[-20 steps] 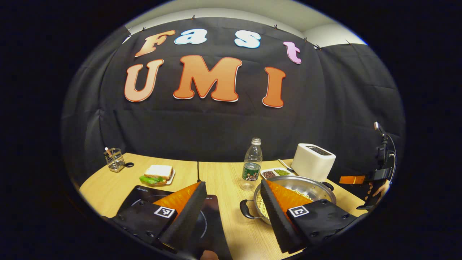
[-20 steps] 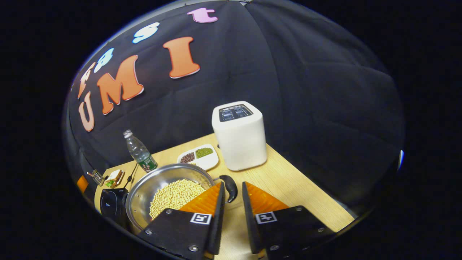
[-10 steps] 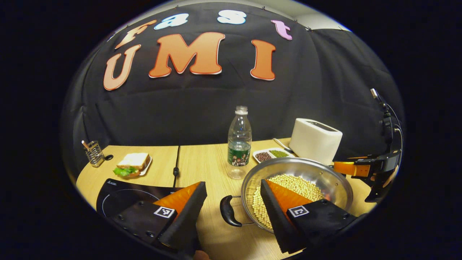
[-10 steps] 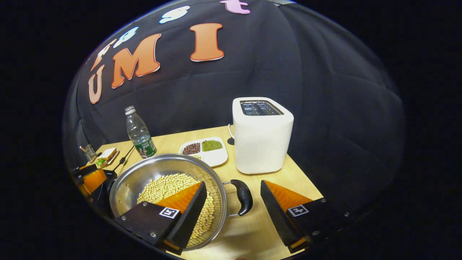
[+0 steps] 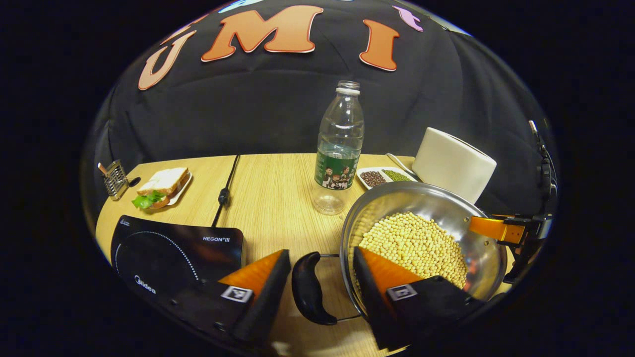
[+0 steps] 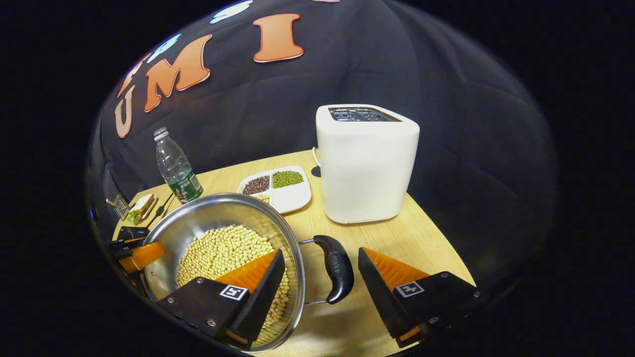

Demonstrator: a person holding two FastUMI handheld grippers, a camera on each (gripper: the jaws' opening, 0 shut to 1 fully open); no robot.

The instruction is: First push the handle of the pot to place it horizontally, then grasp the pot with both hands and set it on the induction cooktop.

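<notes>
both tongs [image 5: 320, 277] nearer pot handles [image 5: 307, 287]

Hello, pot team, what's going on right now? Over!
Both tongs open, left tongs and right tongs each straddling a pot handle. Pot of beans on table, not on cooktop. Bottle stands beyond the pot.

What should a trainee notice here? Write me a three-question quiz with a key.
1. True or false: the round steel pot stands on the black induction cooktop.
2. What lies in the pot? A water; B pale yellow beans; C rice.
3. Fill in: the open left gripper and open right gripper each have a black pot ____ between their fingers.
Key: 1 false; 2 B; 3 handle.
</notes>
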